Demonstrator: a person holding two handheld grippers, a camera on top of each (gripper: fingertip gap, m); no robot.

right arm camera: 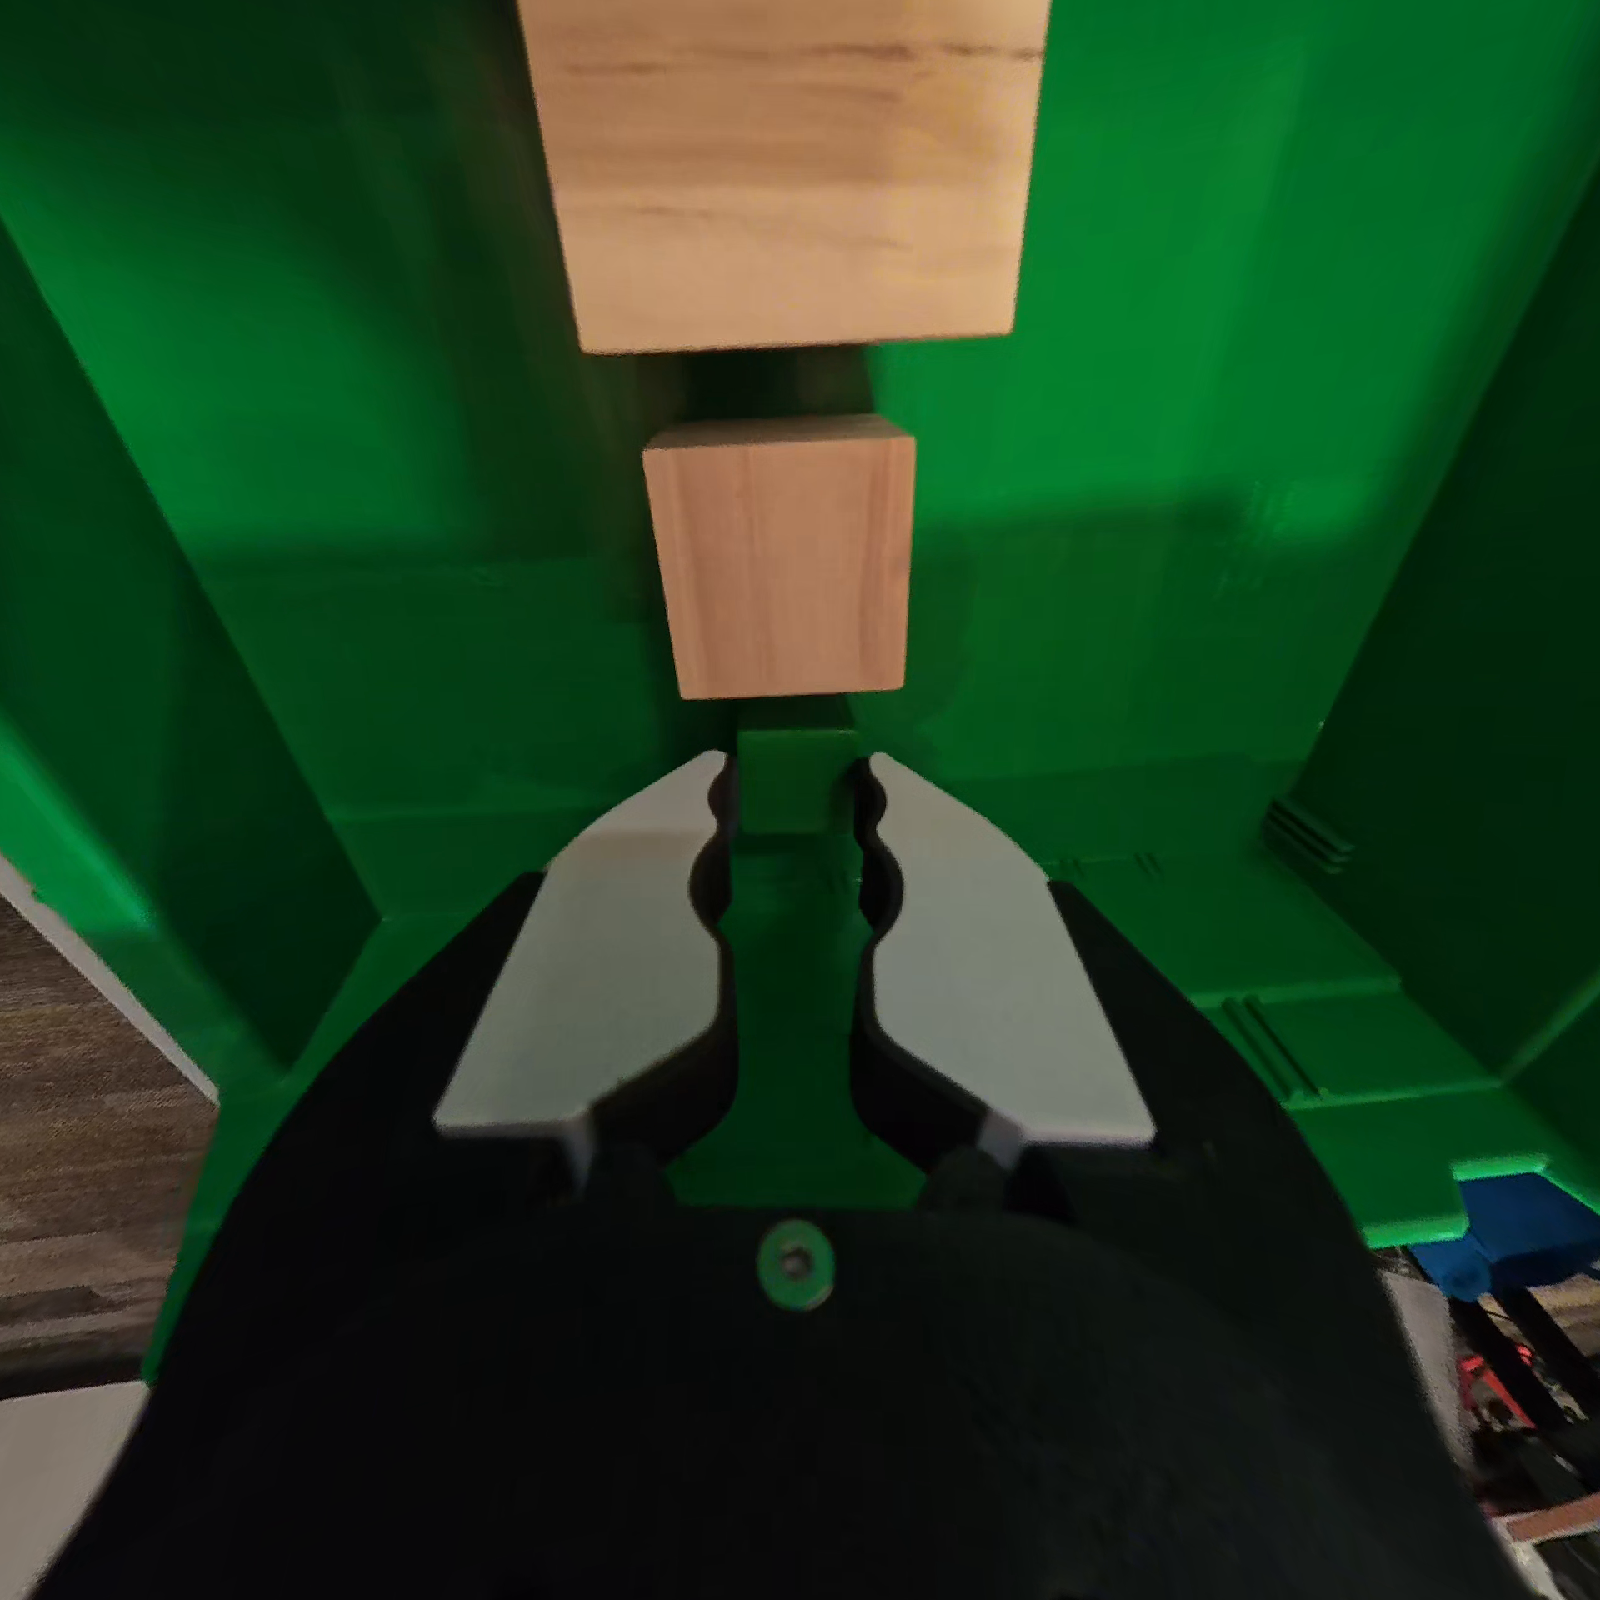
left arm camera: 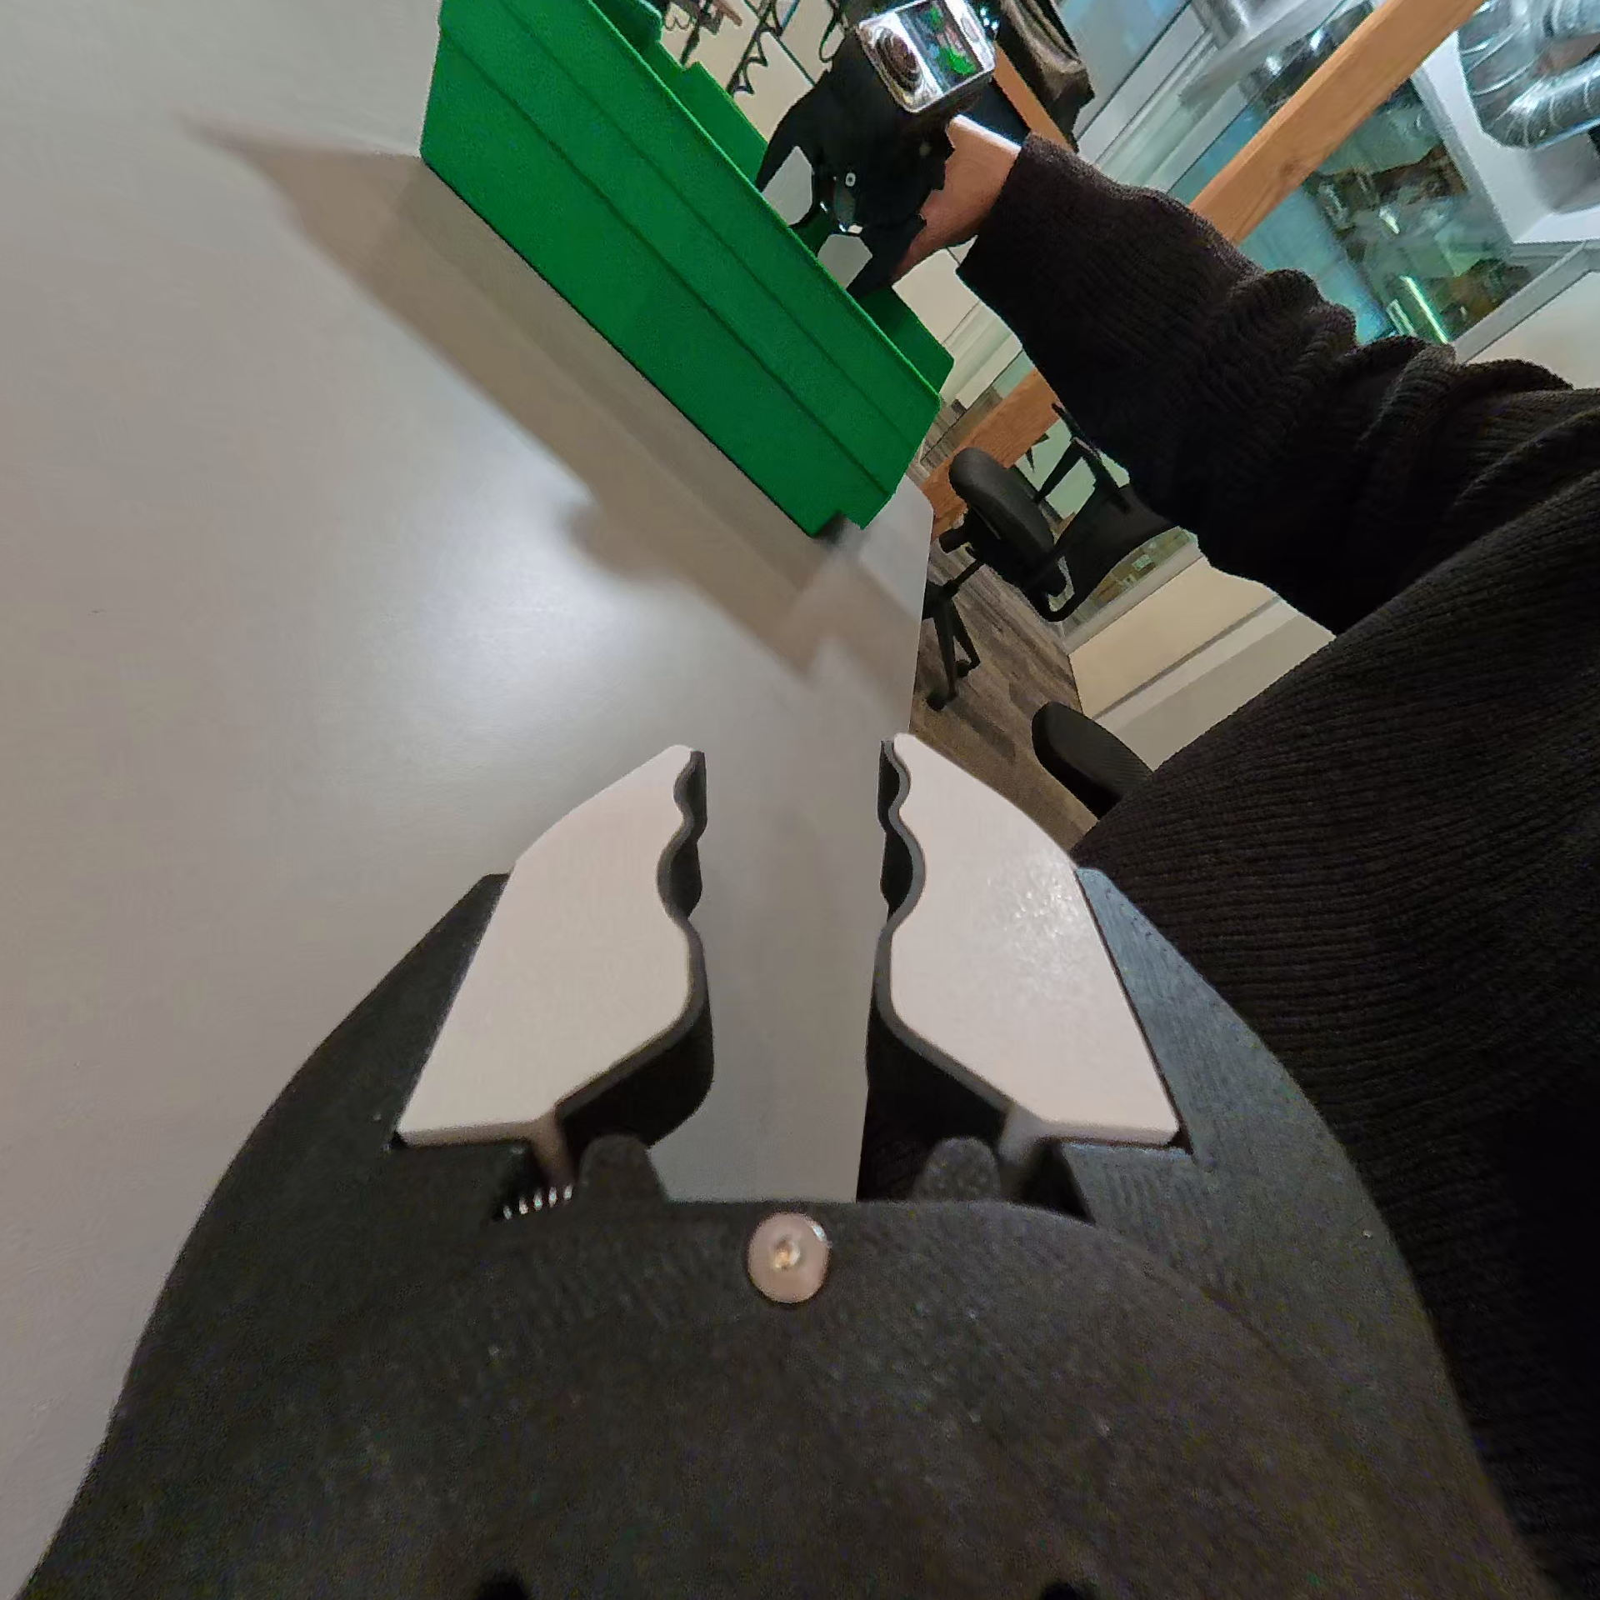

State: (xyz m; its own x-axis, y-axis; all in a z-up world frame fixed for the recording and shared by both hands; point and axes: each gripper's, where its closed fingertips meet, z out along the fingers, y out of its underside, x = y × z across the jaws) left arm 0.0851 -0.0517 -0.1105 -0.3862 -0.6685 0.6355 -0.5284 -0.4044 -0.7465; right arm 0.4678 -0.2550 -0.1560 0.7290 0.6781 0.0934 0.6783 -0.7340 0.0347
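Note:
My right gripper [right arm camera: 796, 770] reaches into a green bin [right arm camera: 346, 433] and is shut on a small green block [right arm camera: 792, 783] held between its fingertips. Just beyond it is a light wooden cube [right arm camera: 779, 563], and farther on a larger wooden block [right arm camera: 788, 173]. My left gripper [left arm camera: 792, 762] is open and empty, low over a white table [left arm camera: 260, 606], well short of the green bin [left arm camera: 675, 260]. In the left wrist view the right gripper [left arm camera: 831, 208] shows over the bin's rim, held by a hand in a dark sleeve [left arm camera: 1212, 346].
The bin stands near the table's far edge. Beyond the table are black office chairs [left arm camera: 1013, 519], a wooden beam [left arm camera: 1299, 130] and glass walls. A blue object [right arm camera: 1515, 1247] lies outside the bin at lower right. Wood-pattern floor [right arm camera: 69, 1125] shows at left.

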